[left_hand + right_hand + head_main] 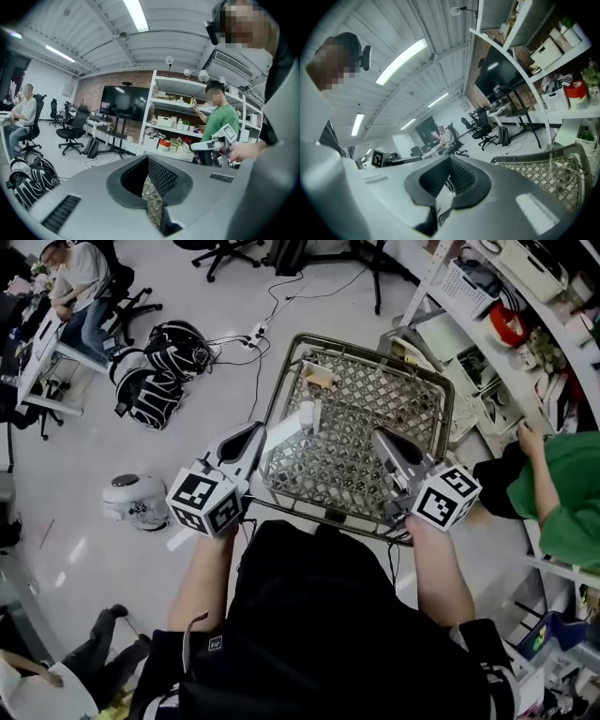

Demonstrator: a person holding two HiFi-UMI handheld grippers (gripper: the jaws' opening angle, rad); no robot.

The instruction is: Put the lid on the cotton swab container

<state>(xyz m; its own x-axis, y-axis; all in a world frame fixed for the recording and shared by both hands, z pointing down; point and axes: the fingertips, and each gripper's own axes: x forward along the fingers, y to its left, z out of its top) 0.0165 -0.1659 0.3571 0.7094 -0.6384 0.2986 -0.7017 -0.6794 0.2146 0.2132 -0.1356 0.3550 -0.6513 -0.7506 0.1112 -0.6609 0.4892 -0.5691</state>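
In the head view I hold both grippers over the near edge of a wire-mesh basket [370, 353]. A small tan object [319, 379] lies at the basket's far left; I cannot tell whether it is the cotton swab container or its lid. A white oblong piece [289, 430] lies just right of my left gripper [256, 434]. That gripper is shut with nothing in it, and so is my right gripper [381, 439]. The left gripper view shows closed jaws [146, 164] over mesh, with the right gripper [213, 144] beyond. In the right gripper view the jaws [449, 161] are also closed and empty.
A black and white backpack [155, 371] and a white round device [134, 498] sit on the floor to the left. Stocked shelves [506, 324] stand at the right, where a person in green [562, 493] reaches in. A seated person [80, 287] is far left.
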